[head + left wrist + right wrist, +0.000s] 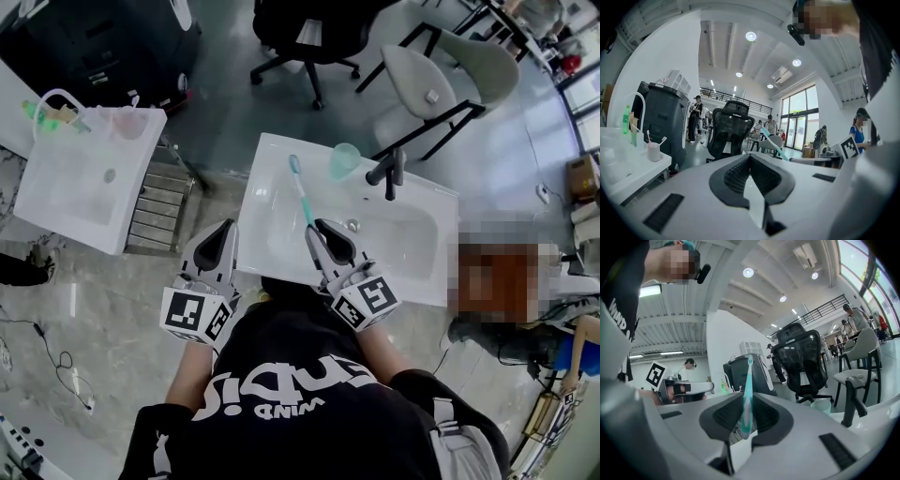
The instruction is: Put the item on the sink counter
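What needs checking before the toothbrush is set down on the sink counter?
1. Hold on toothbrush: ok, right gripper is shut on its handle.
2. Brush over the sink: ok, it points across the left part.
3. Nearby obstacles: ok, cup and faucet stand to the brush's right, apart from it.
4. Left gripper: ok, nothing in it, beside the sink's left edge.
5. Brush height above the counter: cannot tell.
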The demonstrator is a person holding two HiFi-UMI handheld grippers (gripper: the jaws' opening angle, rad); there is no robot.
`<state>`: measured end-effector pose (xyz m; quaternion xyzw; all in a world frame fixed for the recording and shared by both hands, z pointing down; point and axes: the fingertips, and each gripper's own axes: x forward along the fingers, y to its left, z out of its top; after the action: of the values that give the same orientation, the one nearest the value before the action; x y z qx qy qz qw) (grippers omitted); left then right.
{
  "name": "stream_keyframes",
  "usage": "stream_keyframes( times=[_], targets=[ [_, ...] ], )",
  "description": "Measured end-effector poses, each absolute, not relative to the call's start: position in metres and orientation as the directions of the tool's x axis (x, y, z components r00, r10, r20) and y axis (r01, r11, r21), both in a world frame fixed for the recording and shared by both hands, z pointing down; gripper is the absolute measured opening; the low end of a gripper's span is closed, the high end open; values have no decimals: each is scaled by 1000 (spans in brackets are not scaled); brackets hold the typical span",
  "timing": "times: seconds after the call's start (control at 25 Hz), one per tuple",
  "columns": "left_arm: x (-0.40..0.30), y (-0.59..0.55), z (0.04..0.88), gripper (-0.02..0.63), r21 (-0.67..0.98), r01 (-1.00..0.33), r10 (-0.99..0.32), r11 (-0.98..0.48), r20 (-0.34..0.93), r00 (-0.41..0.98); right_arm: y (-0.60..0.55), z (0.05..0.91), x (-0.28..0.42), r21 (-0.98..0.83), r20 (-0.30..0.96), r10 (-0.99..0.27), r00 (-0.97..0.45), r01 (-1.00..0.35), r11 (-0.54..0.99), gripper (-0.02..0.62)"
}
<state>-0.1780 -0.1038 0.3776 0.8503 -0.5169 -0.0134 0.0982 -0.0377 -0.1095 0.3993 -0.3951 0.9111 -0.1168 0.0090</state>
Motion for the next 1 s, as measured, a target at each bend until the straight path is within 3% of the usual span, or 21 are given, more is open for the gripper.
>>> stream_keyframes(
  times=[1.0],
  targets=[
    [-166, -164, 388, 20, 183, -860, -860, -476, 109, 499, -191, 445, -49, -225, 181, -724, -666, -745, 628, 75]
  ],
)
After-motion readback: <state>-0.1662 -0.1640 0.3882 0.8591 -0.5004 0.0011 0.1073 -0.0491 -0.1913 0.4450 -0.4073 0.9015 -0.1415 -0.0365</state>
